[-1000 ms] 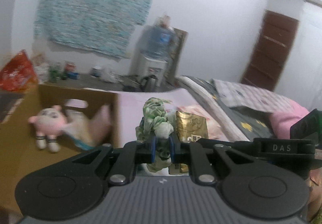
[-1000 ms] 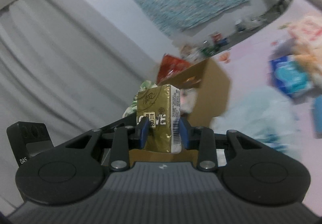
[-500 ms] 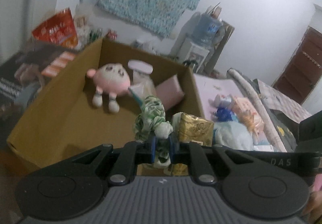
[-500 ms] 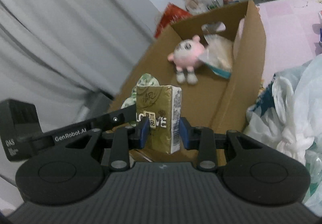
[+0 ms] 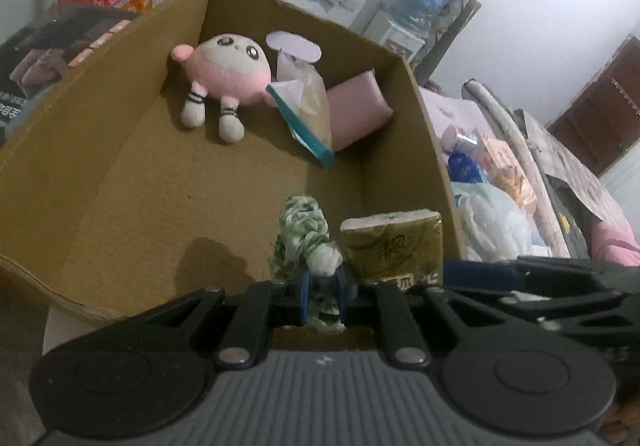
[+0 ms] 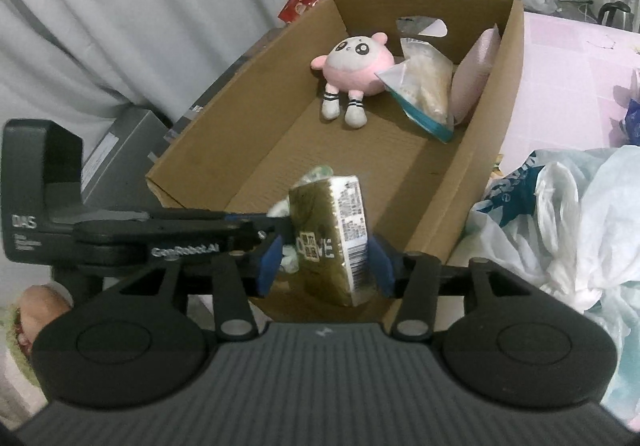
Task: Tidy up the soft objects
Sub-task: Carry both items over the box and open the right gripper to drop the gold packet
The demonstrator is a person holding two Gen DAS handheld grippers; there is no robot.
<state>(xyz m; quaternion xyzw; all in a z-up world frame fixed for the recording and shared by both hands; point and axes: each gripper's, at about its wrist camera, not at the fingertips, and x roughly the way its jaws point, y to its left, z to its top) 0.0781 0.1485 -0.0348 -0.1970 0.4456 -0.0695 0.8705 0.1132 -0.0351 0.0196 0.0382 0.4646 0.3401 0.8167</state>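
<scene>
Change vs earlier: both grippers now sit over the near end of the cardboard box [image 6: 496,93]; a second ago the box was off to the side and further ahead in both wrist views. Right jaws have just been opening, tissue pack between them.
Left gripper [image 5: 323,292]: pinched tight on green-white cloth toy [image 5: 304,234]; toy sticks up and forward from the pads.
Right gripper [image 6: 325,266]: jaws apart; blue pads stand clear of gold tissue pack [image 6: 330,234] on both sides, pack tilted in the gap, contact underneath not visible.
Grippers relative: left one crosses in from the left of right wrist view, its tip just beside the pack; in left wrist view the pack [image 5: 394,246] is just right of the toy.
Box contents: pink round plush [image 6: 356,69] far ahead at the back wall; clear bag with teal edge [image 6: 424,93] right of it; pink cushion [image 6: 474,77] leaning on the right wall.
Outside box: white plastic bags [image 6: 568,221] right of right gripper, on pink surface [image 6: 560,77].
</scene>
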